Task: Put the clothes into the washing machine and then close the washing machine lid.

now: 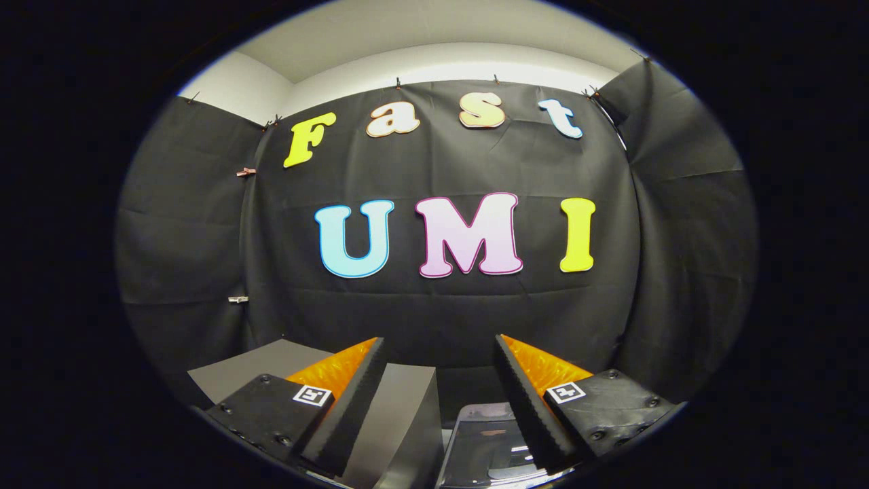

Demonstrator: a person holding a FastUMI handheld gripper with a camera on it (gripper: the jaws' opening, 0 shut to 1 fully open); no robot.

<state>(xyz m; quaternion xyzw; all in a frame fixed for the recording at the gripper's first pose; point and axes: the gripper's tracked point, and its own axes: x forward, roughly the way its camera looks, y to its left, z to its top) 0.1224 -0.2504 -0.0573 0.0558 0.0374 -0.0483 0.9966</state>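
In the gripper view, the gripper (440, 401) is seen held level and high, aimed at the black cloth wall (441, 305) of the booth. Its two fingers (353, 401) are spread wide apart, and nothing is pinched or touched by them.

Between the fingers and below them, the top of the washing machine (400, 421) is seen: a grey, flat-faced body whose long edge runs away from the camera toward the wall. Just beside it, close to the right finger, a dark glossy panel (485, 441) with rounded corners is seen, lying lower; whether this is the lid or the opening cannot be told. A further grey surface (251, 367) is seen beyond the left finger, its far edge meeting the cloth.

Open room is left between the fingertips and the wall ahead. To either side, the cloth folds inward at the booth's corners. Above the cloth, a pale wall and ceiling (434, 41) are visible.
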